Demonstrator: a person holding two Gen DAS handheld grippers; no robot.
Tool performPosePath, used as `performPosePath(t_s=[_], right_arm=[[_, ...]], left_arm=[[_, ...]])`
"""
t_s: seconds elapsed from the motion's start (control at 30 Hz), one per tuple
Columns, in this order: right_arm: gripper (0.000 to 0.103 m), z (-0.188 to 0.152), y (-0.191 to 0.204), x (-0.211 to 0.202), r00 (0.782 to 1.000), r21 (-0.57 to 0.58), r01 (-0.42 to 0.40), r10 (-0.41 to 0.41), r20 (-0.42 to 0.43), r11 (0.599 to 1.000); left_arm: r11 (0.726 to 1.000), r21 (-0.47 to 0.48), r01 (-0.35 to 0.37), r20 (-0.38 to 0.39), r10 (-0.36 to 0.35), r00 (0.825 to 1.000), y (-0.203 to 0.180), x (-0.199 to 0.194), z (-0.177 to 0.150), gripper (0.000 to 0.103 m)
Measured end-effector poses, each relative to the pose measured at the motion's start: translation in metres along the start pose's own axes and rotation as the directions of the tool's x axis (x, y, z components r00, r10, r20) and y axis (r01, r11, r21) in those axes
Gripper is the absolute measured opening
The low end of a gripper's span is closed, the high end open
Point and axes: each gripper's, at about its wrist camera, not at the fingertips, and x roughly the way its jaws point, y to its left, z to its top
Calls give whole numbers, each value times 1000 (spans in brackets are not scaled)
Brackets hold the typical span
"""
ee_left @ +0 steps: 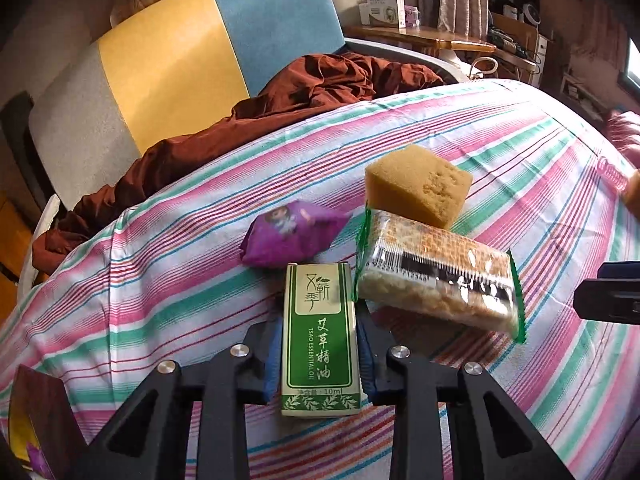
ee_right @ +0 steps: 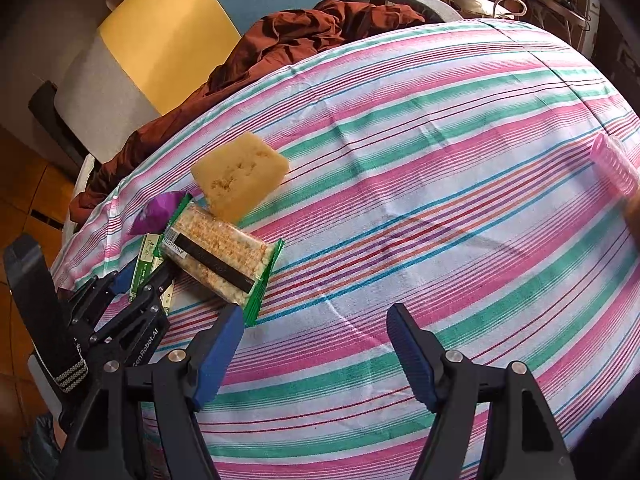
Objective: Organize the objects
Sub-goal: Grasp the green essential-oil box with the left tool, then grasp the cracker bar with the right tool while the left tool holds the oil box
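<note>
My left gripper (ee_left: 318,340) is shut on a green and white essential-oil box (ee_left: 319,336), held low over the striped cloth (ee_left: 160,280). The box also shows in the right wrist view (ee_right: 146,260), with the left gripper (ee_right: 140,276) around it. Just beyond it lie a purple snack packet (ee_left: 292,236), a clear-wrapped cracker pack with green edges (ee_left: 436,280) and a yellow sponge (ee_left: 420,184). In the right wrist view the cracker pack (ee_right: 220,256) and sponge (ee_right: 240,176) lie to the left. My right gripper (ee_right: 316,344) is open and empty above the cloth.
A pink ribbed roller (ee_right: 616,168) lies at the cloth's right edge. A brown crumpled cloth (ee_left: 240,120) lies behind the striped cloth against a yellow, blue and grey seat back (ee_left: 172,68). A wooden table with boxes (ee_left: 420,36) stands at the back.
</note>
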Motion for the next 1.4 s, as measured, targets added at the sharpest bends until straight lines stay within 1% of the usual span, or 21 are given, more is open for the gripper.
performPosePath(t_s=[0.07,0.2,0.37,0.47,0.63,0.87,0.97,1.1,1.17,1.2,1.3,1.4], right_arm=[[75,0,0,1,1000,-3,5,-5,-3,1000],[75,-1,-1,2,1000,-4,14,-14,-7,1000],[75,-1,0,2,1000,-9,28,-28,-6,1000],[75,-2,1,4,999,-13,45,-45,-10,999],[75,-2,-1,10,997,-17,77,-77,-30,997],[75,-4,4,12,993,-47,109,-111,-31,993],[75,-4,4,12,993,-52,111,-113,-27,992],[75,-3,10,10,996,-76,89,-89,-9,993],[76,-5,19,7,997,-114,73,-72,11,991],[78,-6,24,7,997,-142,78,-76,22,987],[79,-11,43,7,990,-245,140,-128,64,959],[79,-14,56,14,986,-317,163,-146,76,934]], left_arm=[[998,-55,28,13,-27,1000,0,-8,-12,30],[986,-162,47,42,-40,998,-1,-30,-48,31],[981,-190,38,69,-26,997,-11,-65,-95,31],[983,-183,24,79,-10,997,-17,-75,-110,31],[984,-177,14,91,2,996,-20,-73,-113,31],[985,-170,6,102,12,995,-20,-72,-114,31],[986,-168,3,105,15,994,-20,-73,-114,31],[987,-159,-10,108,28,994,-23,-73,-115,31],[987,-163,-5,109,23,994,-23,-73,-115,31],[986,-165,-2,109,20,994,-23,-73,-115,31],[986,-169,4,112,15,994,-22,-73,-115,31],[985,-174,10,115,10,993,-21,-74,-116,31]])
